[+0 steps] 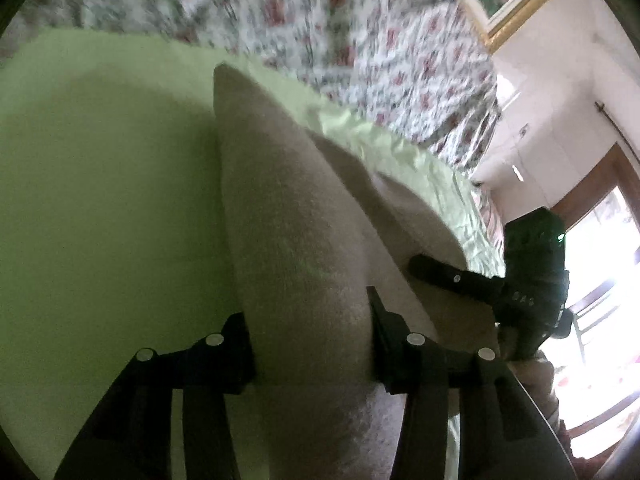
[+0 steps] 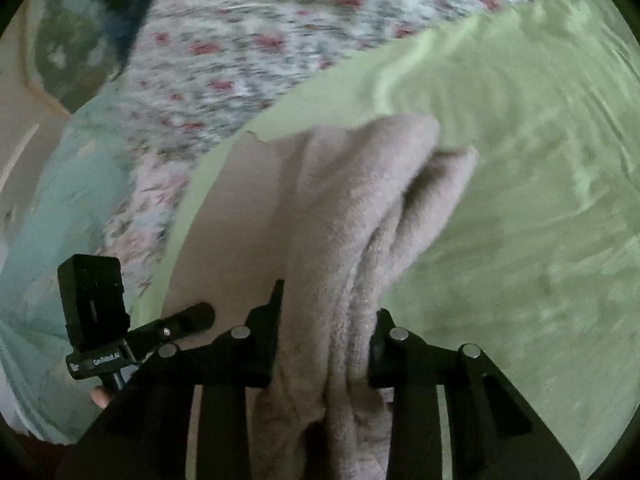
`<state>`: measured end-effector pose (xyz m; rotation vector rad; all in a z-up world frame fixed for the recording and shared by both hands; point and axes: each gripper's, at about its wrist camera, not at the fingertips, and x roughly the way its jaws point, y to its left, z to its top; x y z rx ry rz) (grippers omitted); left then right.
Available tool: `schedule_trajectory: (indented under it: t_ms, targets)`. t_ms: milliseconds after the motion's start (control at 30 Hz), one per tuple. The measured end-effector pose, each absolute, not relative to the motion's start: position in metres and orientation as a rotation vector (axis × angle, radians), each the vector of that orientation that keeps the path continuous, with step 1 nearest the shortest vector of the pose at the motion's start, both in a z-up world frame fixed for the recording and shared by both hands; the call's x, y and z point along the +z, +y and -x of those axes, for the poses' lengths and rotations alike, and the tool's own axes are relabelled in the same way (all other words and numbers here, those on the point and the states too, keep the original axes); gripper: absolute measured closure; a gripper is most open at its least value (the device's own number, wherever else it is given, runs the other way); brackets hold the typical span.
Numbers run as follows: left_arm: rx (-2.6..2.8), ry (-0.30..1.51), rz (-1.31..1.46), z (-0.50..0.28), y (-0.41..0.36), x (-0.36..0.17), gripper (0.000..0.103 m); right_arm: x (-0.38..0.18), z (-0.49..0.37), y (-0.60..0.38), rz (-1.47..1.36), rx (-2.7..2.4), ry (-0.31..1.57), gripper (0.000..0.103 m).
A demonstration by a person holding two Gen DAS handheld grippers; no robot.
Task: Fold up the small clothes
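Observation:
A beige fleece garment (image 1: 288,216) hangs stretched between both grippers above a light green sheet (image 1: 100,200). My left gripper (image 1: 310,340) is shut on one edge of it. My right gripper (image 2: 326,340) is shut on a bunched, layered edge of the same garment (image 2: 344,208). The right gripper also shows in the left wrist view (image 1: 460,276), pinching the cloth's far corner. The left gripper shows in the right wrist view (image 2: 188,320) at the lower left, its fingertip against the cloth. The garment's lower part is hidden behind the fingers.
The green sheet (image 2: 520,160) lies over a floral bedspread (image 2: 240,40). A pale teal blanket (image 2: 60,220) lies at the left. A white wall, gold-framed picture (image 1: 524,0) and bright doorway (image 1: 600,264) are at the right.

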<state>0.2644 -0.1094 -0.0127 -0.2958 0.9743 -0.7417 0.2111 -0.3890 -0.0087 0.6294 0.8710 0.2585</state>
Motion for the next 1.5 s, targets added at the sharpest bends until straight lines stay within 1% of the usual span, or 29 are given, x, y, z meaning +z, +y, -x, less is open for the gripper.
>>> schedule_trajectory:
  t_ms: [100,300,400,533,567,600,700,733,767,800,833,867,1000,1100,1133,1167,1200,1233,1267,1300,1333,1400,1500]
  targets:
    - [-0.684,0.953,0.298,-0.238,-0.060,0.004,0.056,-0.006,-0.203,-0.352,-0.651,0.342,0.840,0.071]
    - [-0.591,0.934,0.299,-0.197,0.018,0.013,0.056,-0.019,-0.201,-0.270,-0.645,0.491,0.835,0.071]
    - [-0.566,0.941,0.324,-0.188,0.045,0.003,0.056,-0.029,-0.202,-0.242,-0.638,0.523,0.856,0.071]
    - [-0.528,0.982,0.368,-0.185,0.064,-0.031,0.055,-0.042,-0.208,-0.219,-0.592,0.506,0.893,0.071]
    - [-0.510,1.001,0.369,-0.185,0.066,-0.041,0.052,-0.046,-0.209,-0.219,-0.579,0.494,0.905,0.071]
    - [-0.493,1.009,0.376,-0.184,0.068,-0.049,0.044,-0.050,-0.208,-0.218,-0.569,0.482,0.913,0.071]
    - [-0.489,1.006,0.432,-0.182,0.076,-0.056,0.032,-0.059,-0.206,-0.220,-0.580,0.465,0.932,0.070]
    - [-0.485,1.007,0.433,-0.181,0.078,-0.055,0.029,-0.060,-0.206,-0.221,-0.576,0.464,0.940,0.065]
    - [-0.475,1.011,0.421,-0.181,0.080,-0.054,0.022,-0.060,-0.205,-0.222,-0.568,0.457,0.950,0.061]
    - [-0.466,1.011,0.410,-0.182,0.080,-0.052,0.021,-0.058,-0.206,-0.222,-0.563,0.450,0.959,0.056]
    - [-0.462,1.006,0.403,-0.183,0.082,-0.050,0.021,-0.055,-0.206,-0.224,-0.553,0.432,0.962,0.047]
    - [-0.459,1.003,0.403,-0.184,0.085,-0.048,0.021,-0.051,-0.205,-0.228,-0.538,0.404,0.949,0.041]
    - [-0.430,0.977,0.437,-0.196,0.099,-0.041,0.021,-0.031,-0.216,-0.247,-0.538,0.301,0.874,0.040]
    - [-0.387,0.969,0.462,-0.206,0.106,-0.039,0.021,-0.023,-0.245,-0.249,-0.560,0.320,0.861,0.040]
    - [-0.373,0.969,0.464,-0.209,0.106,-0.038,0.022,-0.023,-0.254,-0.248,-0.568,0.327,0.865,0.042]
    - [-0.351,0.966,0.456,-0.212,0.106,-0.037,0.023,-0.025,-0.269,-0.242,-0.570,0.340,0.891,0.054]
    - [-0.331,0.962,0.444,-0.214,0.105,-0.035,0.024,-0.028,-0.279,-0.237,-0.565,0.349,0.917,0.068]
    - [-0.310,0.956,0.419,-0.216,0.102,-0.033,0.025,-0.028,-0.286,-0.233,-0.548,0.332,0.928,0.093]
    - [-0.298,0.952,0.390,-0.217,0.097,-0.030,0.027,-0.025,-0.284,-0.234,-0.537,0.320,0.905,0.094]
    - [-0.290,0.948,0.356,-0.217,0.092,-0.028,0.030,-0.014,-0.280,-0.233,-0.525,0.328,0.842,0.094]
    - [-0.284,0.946,0.321,-0.217,0.087,-0.028,0.031,-0.002,-0.273,-0.233,-0.504,0.328,0.789,0.094]
    - [-0.268,0.960,0.254,-0.219,0.073,-0.030,0.032,0.008,-0.263,-0.232,-0.448,0.292,0.749,0.094]
    - [-0.251,0.964,0.202,-0.220,0.060,-0.034,0.032,-0.012,-0.268,-0.235,-0.427,0.229,0.825,0.094]
